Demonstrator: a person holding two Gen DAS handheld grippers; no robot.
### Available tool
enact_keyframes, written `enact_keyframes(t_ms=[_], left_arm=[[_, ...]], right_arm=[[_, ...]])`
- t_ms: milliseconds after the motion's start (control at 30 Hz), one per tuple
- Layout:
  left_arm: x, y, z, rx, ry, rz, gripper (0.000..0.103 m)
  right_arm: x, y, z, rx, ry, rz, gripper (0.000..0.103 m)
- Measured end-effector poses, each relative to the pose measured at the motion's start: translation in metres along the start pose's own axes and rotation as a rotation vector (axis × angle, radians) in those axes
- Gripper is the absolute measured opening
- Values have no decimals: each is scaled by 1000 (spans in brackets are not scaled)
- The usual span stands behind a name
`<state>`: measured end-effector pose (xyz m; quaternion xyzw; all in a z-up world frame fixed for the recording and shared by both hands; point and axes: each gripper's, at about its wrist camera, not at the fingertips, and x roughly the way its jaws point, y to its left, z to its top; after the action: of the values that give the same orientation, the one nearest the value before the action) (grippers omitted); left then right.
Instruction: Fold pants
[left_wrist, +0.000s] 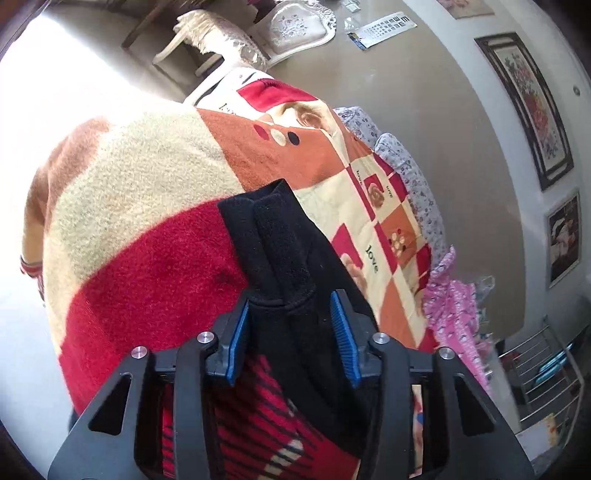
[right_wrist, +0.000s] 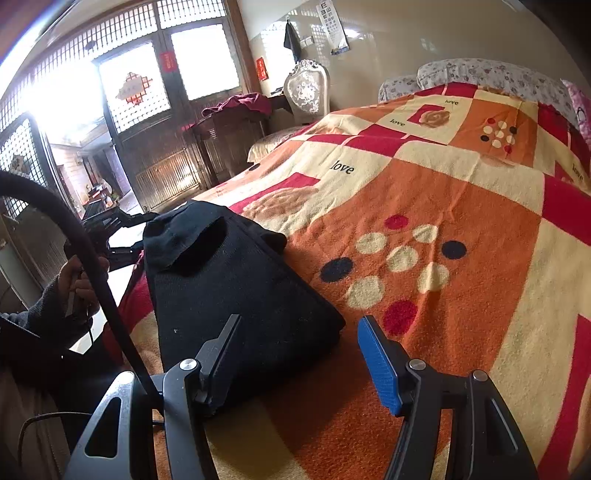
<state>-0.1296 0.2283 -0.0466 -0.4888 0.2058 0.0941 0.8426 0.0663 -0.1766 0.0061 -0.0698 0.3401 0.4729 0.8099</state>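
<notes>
The black pants (right_wrist: 236, 280) lie folded on the patterned bed blanket (right_wrist: 461, 229), near the bed's edge. In the left wrist view the pants (left_wrist: 284, 251) run between the blue pads of my left gripper (left_wrist: 291, 306), which is closed on a thick fold of them. My right gripper (right_wrist: 299, 332) is open, low over the blanket at the near end of the pants, its left finger (right_wrist: 221, 347) over the cloth and its blue pad (right_wrist: 380, 365) beside it. The left gripper and the hand holding it show at the far end of the pants (right_wrist: 110, 236).
Pillows (right_wrist: 480, 74) lie at the head of the bed. A white chair (right_wrist: 306, 90) and a dark table (right_wrist: 229, 133) stand beyond the bed by the lattice doors. A black cable (right_wrist: 96, 266) hangs at the left. A metal rack (left_wrist: 539, 365) stands by the wall.
</notes>
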Motion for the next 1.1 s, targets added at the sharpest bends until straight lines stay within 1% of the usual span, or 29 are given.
enact_keyframes(t_ms=[33,67,100,167,300,467,567,600,633,667,700,767,833,900,1000,1067,1100], left_arm=[[1,-4,-2,45,-14,32,37],[1,-8,-3,88,-29,75,33],[1,-11,-5,124,-47,104,33],[3,-11,-8,163,-65,139,33],[9,-13,-11,218,-88,170,33],[12,-11,-10,220,-87,180,33],[14,-14,-11,239,-84,191,33],[15,-16,-11,262,-81,206,23],[16,-19,-12,291,-77,228,23],[17,-21,-13,308,-76,235,19],[18,-23,-15,327,-78,243,18],[17,-29,-18,377,-97,264,17],[17,-38,-25,458,-129,301,16],[17,-51,-32,559,-171,341,15],[13,-72,-44,707,-245,370,15],[12,-86,-54,806,-294,377,15],[12,-93,-59,857,-315,378,15]], right_arm=[[0,0,0,1,1,0,62],[1,-1,0,3,3,1,62],[1,-1,0,5,4,3,62],[1,-2,0,7,6,2,62],[1,-1,0,4,5,0,62],[1,-2,0,9,6,0,62],[1,-3,1,15,8,-9,62],[1,-3,1,18,9,-14,62],[1,-4,1,20,9,-16,62],[1,-3,1,19,9,-16,62],[1,-3,1,17,8,-15,62],[1,-2,0,15,8,-13,62],[1,-2,0,12,10,-12,62],[1,-1,1,8,5,-9,62],[-3,-1,1,17,-16,3,62],[-5,-6,1,59,-33,-23,62],[-6,-10,3,99,-33,-29,62]])
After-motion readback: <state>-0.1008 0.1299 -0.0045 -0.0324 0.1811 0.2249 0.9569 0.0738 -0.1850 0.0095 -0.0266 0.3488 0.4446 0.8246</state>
